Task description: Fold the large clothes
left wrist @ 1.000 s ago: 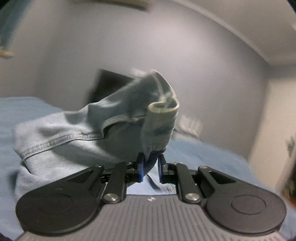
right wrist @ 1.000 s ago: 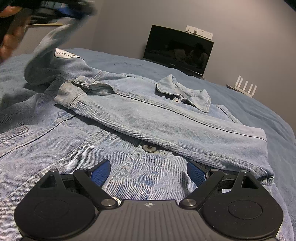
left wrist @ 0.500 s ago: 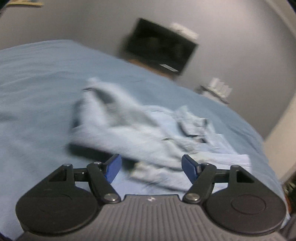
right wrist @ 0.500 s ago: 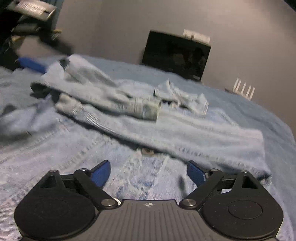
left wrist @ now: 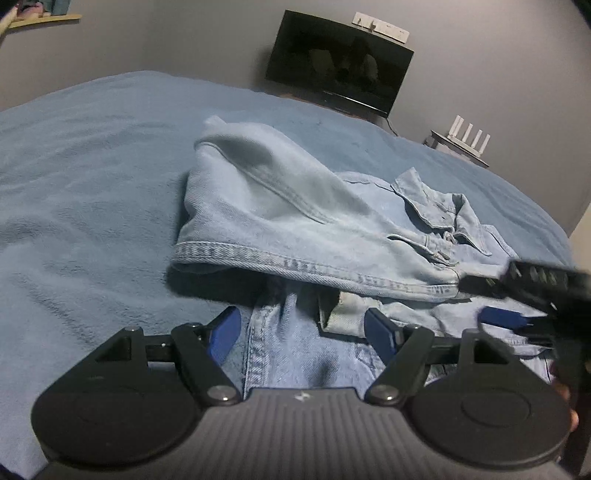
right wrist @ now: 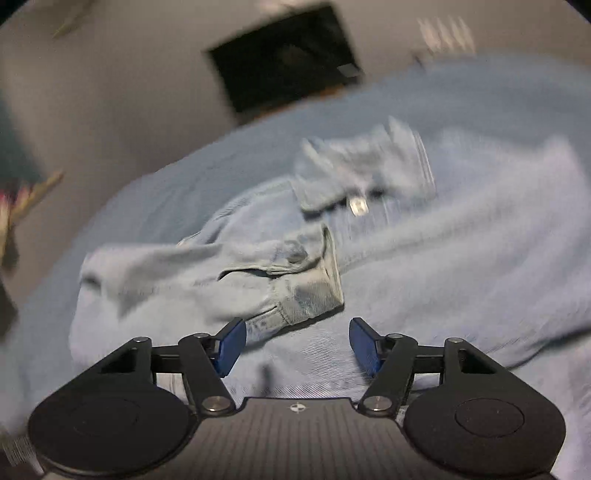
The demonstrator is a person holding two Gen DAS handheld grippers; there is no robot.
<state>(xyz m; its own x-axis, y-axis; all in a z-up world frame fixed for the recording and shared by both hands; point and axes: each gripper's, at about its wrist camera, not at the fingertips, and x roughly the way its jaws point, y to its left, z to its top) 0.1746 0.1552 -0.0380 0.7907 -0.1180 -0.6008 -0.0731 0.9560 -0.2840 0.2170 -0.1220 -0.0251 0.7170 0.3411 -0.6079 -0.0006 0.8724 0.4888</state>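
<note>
A light blue denim jacket [left wrist: 295, 221] lies on the bed, one sleeve folded across its front with the cuff [right wrist: 314, 291] lying on the body. My left gripper [left wrist: 303, 332] stands open just over the jacket's near hem, with nothing between its pads. In the blurred, tilted right wrist view my right gripper [right wrist: 297, 343] hangs over the denim just short of that cuff. Its jaws are closing, with only flat fabric under the gap. The right gripper [left wrist: 487, 301] also shows as a dark blur at the jacket's right side.
The jacket rests on a blue blanket [left wrist: 92, 166] that covers the bed. A black screen [left wrist: 340, 62] stands by the far wall. A router with white antennas [left wrist: 465, 138] sits to its right. A shelf [left wrist: 44, 18] hangs at the upper left.
My left gripper let go of the sleeve cuff, opened and dropped toward the hem; the sleeve now lies across the jacket. My right gripper swung and rolled toward the cuff, jaws narrower.
</note>
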